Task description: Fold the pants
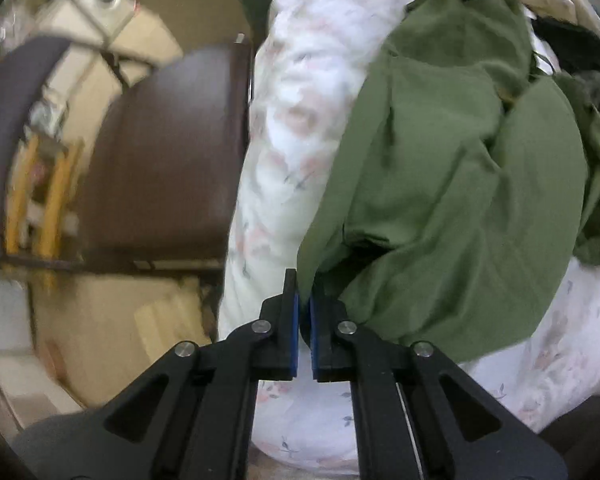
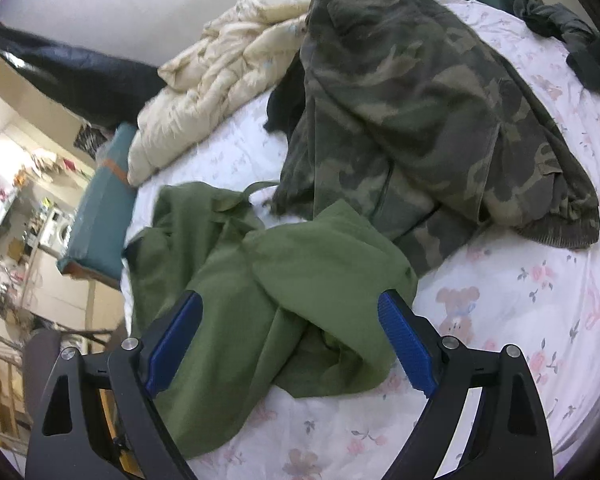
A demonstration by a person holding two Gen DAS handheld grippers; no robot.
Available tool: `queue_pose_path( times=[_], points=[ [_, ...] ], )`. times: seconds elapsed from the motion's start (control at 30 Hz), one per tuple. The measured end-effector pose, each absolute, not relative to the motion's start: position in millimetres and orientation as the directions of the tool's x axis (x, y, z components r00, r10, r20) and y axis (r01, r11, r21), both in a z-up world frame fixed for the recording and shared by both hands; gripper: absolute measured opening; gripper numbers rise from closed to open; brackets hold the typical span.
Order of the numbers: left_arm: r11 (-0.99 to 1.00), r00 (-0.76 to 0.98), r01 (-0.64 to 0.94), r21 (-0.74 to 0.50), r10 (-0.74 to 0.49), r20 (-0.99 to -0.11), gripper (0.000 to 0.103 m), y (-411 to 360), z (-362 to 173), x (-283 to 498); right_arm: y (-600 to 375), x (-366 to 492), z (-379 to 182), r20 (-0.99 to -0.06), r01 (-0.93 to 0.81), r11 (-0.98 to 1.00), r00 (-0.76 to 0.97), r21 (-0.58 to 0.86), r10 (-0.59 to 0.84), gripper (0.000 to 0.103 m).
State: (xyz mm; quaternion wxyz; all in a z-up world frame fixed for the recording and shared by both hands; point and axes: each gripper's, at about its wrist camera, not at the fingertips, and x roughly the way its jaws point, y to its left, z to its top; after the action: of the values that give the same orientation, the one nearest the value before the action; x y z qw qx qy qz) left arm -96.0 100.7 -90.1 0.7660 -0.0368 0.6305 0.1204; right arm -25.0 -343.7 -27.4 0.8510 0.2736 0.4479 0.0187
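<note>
The green pants [image 1: 452, 184] lie crumpled on the floral bedsheet [image 1: 300, 92], near the bed's edge. My left gripper [image 1: 305, 284] points steeply down, and its blue pads are shut on a bottom corner of the green cloth, which rises from between the fingers. In the right wrist view the same green pants [image 2: 284, 288] spread across the sheet, with one part hanging over the left edge. My right gripper [image 2: 290, 296] hovers over their middle with its blue pads [image 2: 404, 340] wide open and nothing pinched between them.
Camouflage pants [image 2: 420, 120] lie heaped behind the green ones, partly over a dark garment. A cream quilt [image 2: 236, 48] is bunched at the back and another dark garment [image 2: 572, 40] lies far right. A brown chair [image 1: 160, 152] and cluttered floor stand beside the bed.
</note>
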Motion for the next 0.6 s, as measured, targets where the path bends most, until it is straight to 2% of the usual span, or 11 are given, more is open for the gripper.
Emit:
queue_pose_path(
  times=[0.1, 0.17, 0.23, 0.3, 0.33, 0.43, 0.5, 0.6],
  points=[
    [0.970, 0.156, -0.224, 0.093, 0.130, -0.979, 0.007, 101.6, -95.9, -96.9, -335.4, -19.4, -37.3, -0.772, 0.207, 0.862, 0.572, 0.462, 0.277, 0.091],
    [0.973, 0.180, -0.224, 0.055, 0.097, -0.979, 0.022, 96.6, -89.7, -94.8, -333.9, -15.1, -45.7, -0.782, 0.217, 0.857, 0.554, 0.467, 0.285, 0.091],
    [0.980, 0.241, -0.201, -0.002, 0.047, -0.969, 0.059, 80.8, -74.0, -86.9, -335.7, -12.5, -51.6, -0.783, 0.235, 0.841, 0.543, 0.488, 0.303, 0.091],
    [0.988, 0.301, -0.150, -0.024, 0.023, -0.953, 0.075, 53.6, -59.7, -68.9, -337.0, -11.5, -53.2, -0.780, 0.244, 0.828, 0.540, 0.505, 0.317, 0.091],
    [0.994, 0.332, -0.100, -0.049, -0.013, -0.943, 0.079, 35.1, -51.0, -56.8, -337.7, -11.2, -52.8, -0.779, 0.246, 0.826, 0.541, 0.507, 0.317, 0.091],
    [0.997, 0.372, 0.029, -0.066, -0.072, -0.925, 0.080, -18.3, -38.6, -21.5, -338.8, -10.4, -46.0, -0.774, 0.237, 0.832, 0.553, 0.501, 0.308, 0.091],
    [0.990, 0.358, 0.132, -0.039, -0.085, -0.930, 0.089, -53.1, -48.8, 3.9, -339.8, -10.3, -40.8, -0.770, 0.230, 0.838, 0.564, 0.494, 0.299, 0.091],
    [0.978, 0.338, 0.207, 0.020, -0.053, -0.940, 0.089, -90.3, -75.6, 34.9, -348.2, -10.0, -34.7, -0.763, 0.233, 0.837, 0.577, 0.495, 0.291, 0.091]
  ],
)
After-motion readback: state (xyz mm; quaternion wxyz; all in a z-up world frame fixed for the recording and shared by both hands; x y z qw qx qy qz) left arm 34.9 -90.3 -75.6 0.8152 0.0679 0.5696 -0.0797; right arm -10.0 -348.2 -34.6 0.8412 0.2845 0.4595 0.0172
